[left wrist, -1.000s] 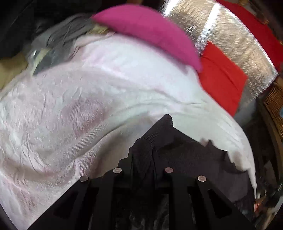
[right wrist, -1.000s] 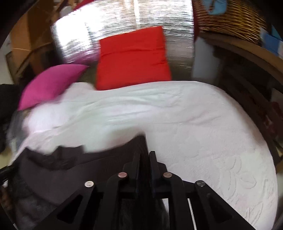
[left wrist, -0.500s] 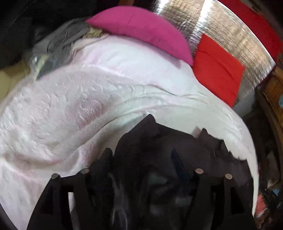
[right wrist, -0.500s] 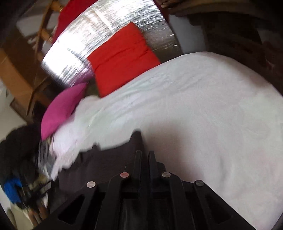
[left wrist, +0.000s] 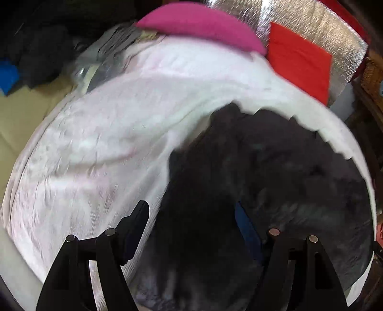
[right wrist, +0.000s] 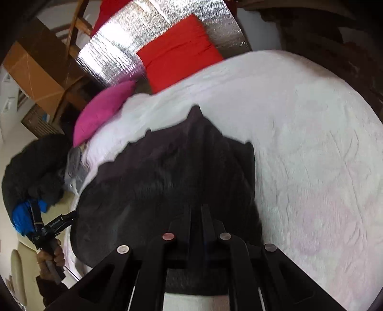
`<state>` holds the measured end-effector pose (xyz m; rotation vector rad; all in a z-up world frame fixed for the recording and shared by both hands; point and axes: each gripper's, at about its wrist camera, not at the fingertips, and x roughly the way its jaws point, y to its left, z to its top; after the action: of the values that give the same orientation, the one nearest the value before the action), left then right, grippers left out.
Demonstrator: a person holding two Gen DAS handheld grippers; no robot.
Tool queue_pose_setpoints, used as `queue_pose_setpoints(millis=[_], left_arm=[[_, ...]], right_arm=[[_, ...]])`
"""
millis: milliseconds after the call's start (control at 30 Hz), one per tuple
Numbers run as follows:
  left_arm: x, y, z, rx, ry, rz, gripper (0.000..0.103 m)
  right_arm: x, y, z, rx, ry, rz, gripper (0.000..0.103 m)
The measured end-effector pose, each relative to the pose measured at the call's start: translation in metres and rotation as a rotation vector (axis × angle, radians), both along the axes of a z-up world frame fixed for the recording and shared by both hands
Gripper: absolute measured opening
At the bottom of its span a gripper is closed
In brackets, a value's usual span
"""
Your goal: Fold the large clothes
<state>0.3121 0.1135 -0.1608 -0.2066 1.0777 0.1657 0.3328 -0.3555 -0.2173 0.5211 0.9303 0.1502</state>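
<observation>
A large dark garment [left wrist: 275, 167] lies spread on the white bedcover [left wrist: 107, 143]. My left gripper [left wrist: 190, 208] hangs over the garment's near left edge; its jaws are opening, far apart, and the cloth lies below them, not pinched. In the right wrist view the same garment [right wrist: 179, 167] fans out from my right gripper [right wrist: 196, 210], which is shut on a fold of its near edge. At the far left of that view a hand [right wrist: 51, 258] holds the left gripper's handle.
A pink pillow [left wrist: 203, 26] and a red cushion [left wrist: 299, 67] lean at the head of the bed against a silver foil panel [left wrist: 299, 21]. Grey clothes [left wrist: 112, 50] and a dark pile [right wrist: 36, 167] sit off the bed's left side. A cardboard box [right wrist: 31, 67] stands behind.
My left gripper opened and let go of the dark garment, then drew away to the left. The right gripper kept its hold and swung across, and the garment now lies spread wider.
</observation>
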Motion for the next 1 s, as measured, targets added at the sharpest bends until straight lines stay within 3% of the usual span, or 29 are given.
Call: queue_pose_setpoints(millis=[100, 200, 300, 333, 400, 433, 533, 700, 867, 933, 1000], left_arm=[[0.001, 0.001, -0.017, 0.029, 0.038, -0.015, 0.087], [-0.001, 0.004, -0.011, 0.016, 0.034, -0.022, 0.087], [-0.014, 0.003, 0.006, 0.036, -0.029, -0.012, 0.086], [-0.02, 0.0, 0.013, 0.037, -0.064, -0.022, 0.086], [-0.032, -0.008, 0.024, 0.025, -0.117, -0.046, 0.086], [-0.039, -0.014, 0.029, 0.015, -0.143, -0.061, 0.086], [-0.06, -0.041, 0.035, 0.018, -0.193, -0.115, 0.086], [-0.078, -0.09, 0.025, 0.086, -0.202, -0.233, 0.086], [-0.077, -0.119, 0.004, 0.137, -0.153, -0.291, 0.086], [-0.077, -0.124, -0.002, 0.165, -0.145, -0.308, 0.087], [-0.076, -0.13, -0.01, 0.193, -0.138, -0.322, 0.091]], right_arm=[[-0.003, 0.005, -0.024, 0.004, 0.071, 0.004, 0.011], [-0.009, 0.007, -0.028, -0.025, 0.054, 0.004, 0.011], [-0.022, 0.002, -0.019, 0.029, 0.036, -0.001, 0.015], [-0.027, 0.005, -0.016, 0.041, 0.008, 0.009, 0.026], [-0.033, 0.013, -0.006, 0.03, -0.055, 0.023, 0.06], [-0.036, 0.018, -0.001, 0.027, -0.09, 0.031, 0.086], [-0.043, 0.04, 0.015, 0.004, -0.212, 0.043, 0.087], [-0.039, 0.088, 0.033, -0.077, -0.317, 0.092, 0.079], [-0.025, 0.13, 0.019, -0.131, -0.252, 0.185, 0.059], [-0.02, 0.14, 0.006, -0.164, -0.202, 0.215, 0.059], [-0.012, 0.147, -0.016, -0.222, -0.096, 0.255, 0.058]])
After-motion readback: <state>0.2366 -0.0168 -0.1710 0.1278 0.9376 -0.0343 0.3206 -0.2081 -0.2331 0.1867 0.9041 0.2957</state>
